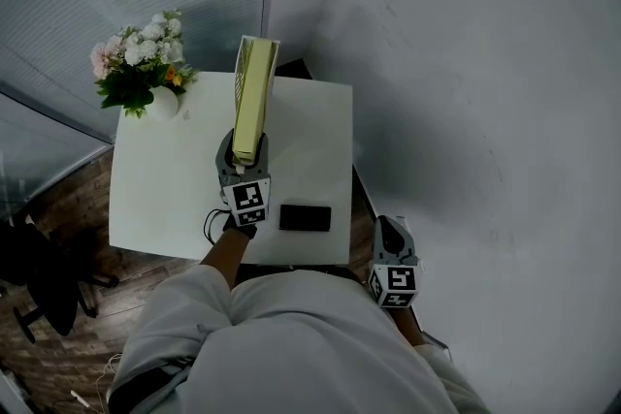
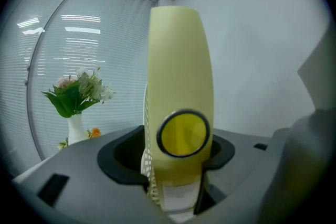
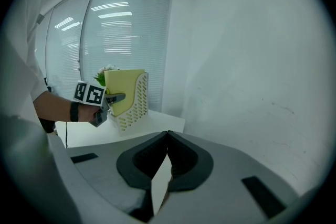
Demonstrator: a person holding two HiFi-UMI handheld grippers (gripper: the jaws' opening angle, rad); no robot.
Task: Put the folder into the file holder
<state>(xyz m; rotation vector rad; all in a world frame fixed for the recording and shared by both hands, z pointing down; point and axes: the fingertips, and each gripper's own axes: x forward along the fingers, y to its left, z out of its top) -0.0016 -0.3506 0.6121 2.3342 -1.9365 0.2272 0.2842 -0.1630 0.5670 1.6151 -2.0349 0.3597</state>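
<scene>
Standing in the tabletop's far left corner was a flower vase. Right of it, at the far edge, the yellow folder sat upright in the white file holder. Its long axis ran straight away from the left gripper, whose wide jaws flanked its near spine, apparently without pressing. Past the near right corner, the right gripper hung closed, empty, farther off.

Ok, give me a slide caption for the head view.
Left tongs straddle the yellow folder standing in the white file holder on the table.
</scene>
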